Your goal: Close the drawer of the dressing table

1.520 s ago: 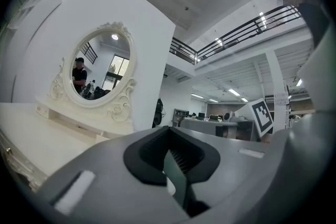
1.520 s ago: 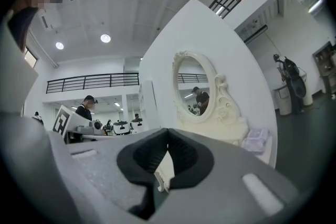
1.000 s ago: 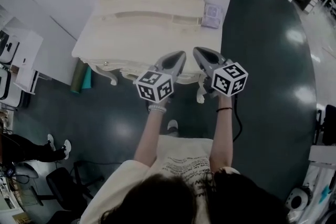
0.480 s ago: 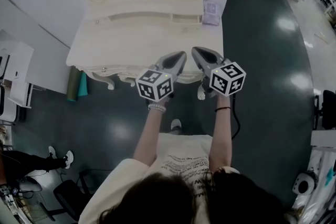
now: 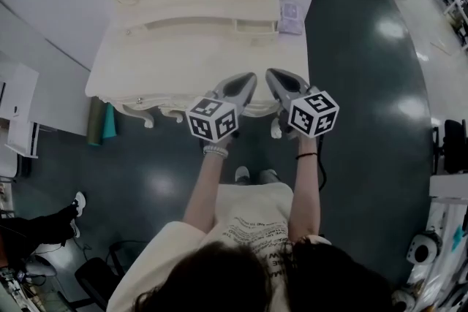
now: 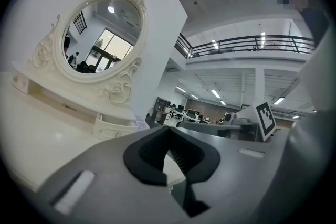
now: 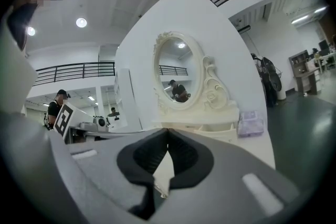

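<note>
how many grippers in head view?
2: left gripper at the dressing table's front edge, right gripper close beside it on its right. Neither looks hidden.

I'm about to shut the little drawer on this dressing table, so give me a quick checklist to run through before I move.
1. Left hand-held gripper shut, nothing between its jaws: ok.
2. Right hand-held gripper shut, nothing between its jaws: ok.
3. Small cream drawer at the right end of the shelf located, front standing slightly out: ok.
4. Cream dressing table top bare between the grippers and the drawer: ok.
5. Pale lilac packet not in front of the drawer but to its right: ok. Whether it touches the drawer's side: cannot tell.
6. A gripper tip set against the drawer front: not ok, both hover at the table's front edge.
</note>
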A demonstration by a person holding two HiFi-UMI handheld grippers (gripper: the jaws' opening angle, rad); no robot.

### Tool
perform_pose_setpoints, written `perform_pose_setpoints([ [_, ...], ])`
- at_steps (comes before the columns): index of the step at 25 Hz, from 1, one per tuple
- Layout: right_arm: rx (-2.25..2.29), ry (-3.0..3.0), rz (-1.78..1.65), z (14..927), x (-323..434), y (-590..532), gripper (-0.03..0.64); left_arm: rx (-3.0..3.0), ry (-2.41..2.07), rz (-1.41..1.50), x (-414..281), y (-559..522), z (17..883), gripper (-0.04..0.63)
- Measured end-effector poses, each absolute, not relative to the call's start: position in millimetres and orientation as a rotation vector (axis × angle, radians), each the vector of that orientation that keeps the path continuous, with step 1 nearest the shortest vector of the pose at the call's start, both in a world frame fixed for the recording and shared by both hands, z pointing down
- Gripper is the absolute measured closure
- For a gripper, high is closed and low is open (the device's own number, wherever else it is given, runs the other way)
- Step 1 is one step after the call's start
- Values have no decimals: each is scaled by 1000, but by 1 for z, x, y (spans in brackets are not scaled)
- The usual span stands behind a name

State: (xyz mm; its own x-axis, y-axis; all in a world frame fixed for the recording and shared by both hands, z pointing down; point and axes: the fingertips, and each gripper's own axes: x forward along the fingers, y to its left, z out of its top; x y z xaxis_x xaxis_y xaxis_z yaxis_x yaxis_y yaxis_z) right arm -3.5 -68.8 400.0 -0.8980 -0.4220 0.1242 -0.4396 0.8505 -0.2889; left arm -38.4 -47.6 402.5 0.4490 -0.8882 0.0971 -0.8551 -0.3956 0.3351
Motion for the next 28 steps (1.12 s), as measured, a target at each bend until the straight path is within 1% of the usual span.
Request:
perform_pose_setpoints([
  [17,592,-2948,535,410,1,-114,614,2302,-1540,-146,-25,-96,413,591],
  [28,677,-2897,644,433,-3,-125,614,2223,-1559,-134,-40,-97,437,591],
])
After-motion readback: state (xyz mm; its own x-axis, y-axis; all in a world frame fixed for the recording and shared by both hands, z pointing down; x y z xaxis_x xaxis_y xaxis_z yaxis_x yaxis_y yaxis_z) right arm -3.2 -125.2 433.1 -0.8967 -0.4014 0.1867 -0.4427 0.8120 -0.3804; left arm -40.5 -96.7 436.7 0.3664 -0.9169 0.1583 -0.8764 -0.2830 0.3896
